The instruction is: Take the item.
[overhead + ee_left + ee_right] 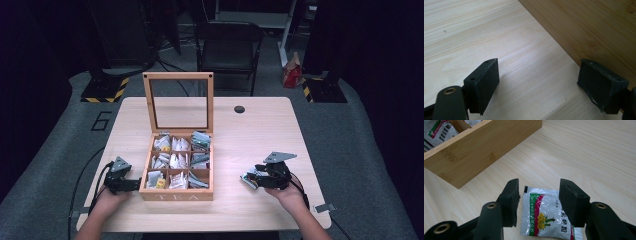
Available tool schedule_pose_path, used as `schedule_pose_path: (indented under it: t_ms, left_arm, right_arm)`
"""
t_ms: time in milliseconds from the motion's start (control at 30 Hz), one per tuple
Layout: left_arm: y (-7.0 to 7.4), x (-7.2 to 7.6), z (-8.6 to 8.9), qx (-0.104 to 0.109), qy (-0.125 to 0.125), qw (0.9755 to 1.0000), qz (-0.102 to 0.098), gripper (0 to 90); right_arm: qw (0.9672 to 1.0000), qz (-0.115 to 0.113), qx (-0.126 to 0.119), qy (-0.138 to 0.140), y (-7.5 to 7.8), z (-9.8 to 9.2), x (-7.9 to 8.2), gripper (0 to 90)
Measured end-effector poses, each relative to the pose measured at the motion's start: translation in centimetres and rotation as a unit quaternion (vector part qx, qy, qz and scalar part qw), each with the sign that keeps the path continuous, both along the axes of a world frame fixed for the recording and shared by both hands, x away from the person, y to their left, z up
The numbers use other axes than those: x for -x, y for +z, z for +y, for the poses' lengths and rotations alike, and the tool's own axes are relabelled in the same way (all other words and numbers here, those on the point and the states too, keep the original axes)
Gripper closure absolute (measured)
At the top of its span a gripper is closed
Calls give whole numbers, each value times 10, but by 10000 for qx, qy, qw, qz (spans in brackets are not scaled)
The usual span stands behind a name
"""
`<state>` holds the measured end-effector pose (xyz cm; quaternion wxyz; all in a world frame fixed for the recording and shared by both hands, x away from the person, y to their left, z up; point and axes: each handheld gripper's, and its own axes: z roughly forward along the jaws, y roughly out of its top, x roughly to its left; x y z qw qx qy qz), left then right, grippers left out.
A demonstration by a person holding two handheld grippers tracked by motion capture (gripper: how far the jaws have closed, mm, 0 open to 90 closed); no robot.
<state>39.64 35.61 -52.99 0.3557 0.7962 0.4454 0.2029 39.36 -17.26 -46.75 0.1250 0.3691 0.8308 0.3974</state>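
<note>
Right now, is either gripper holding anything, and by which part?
Nothing held. Right gripper open, straddling a tea sachet lying on the table. Left gripper open beside the tea box.

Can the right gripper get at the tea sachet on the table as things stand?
Probably yes. The right gripper hangs open directly over the tea sachet, which lies flat on the table between the jaws, apart from the tea box. Nothing blocks the way down.

Both forearms come in from the bottom of the high view. The left gripper [131, 184] sits low, its jaws spread wide with nothing between them. The right gripper [248, 178] points left, its jaws parted and gripping nothing.
</note>
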Motion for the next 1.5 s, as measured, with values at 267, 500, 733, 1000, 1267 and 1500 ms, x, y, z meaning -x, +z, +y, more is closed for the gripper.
schedule_pose_path:
  t_ms: [267, 500, 733, 1000, 1267, 1500]
  left_arm:
    - [0, 0, 0, 2, 4, 10000, 0, 169]
    - [0, 0, 0, -10, -14, 10000, 0, 169]
    - [0, 0, 0, 17, 0, 10000, 20, 169]
    - [1, 0, 0, 30, -14, 10000, 70, 169]
    - [1, 1, 0, 31, -15, 10000, 75, 169]
    - [1, 0, 0, 27, -18, 10000, 70, 169]
  right_arm:
    - [9999, 13, 43, -124, -1, -10, 0, 502]
    - [9994, 19, 51, -356, -7, -19, 1, 500]
    - [9984, -46, 233, -511, -16, -24, 0, 508]
    - [9974, -105, 289, -644, -16, -33, 0, 508]
    - [9972, -96, 279, -694, -19, -37, -1, 507]
    - [9972, -13, 304, -681, -20, -34, -1, 465]
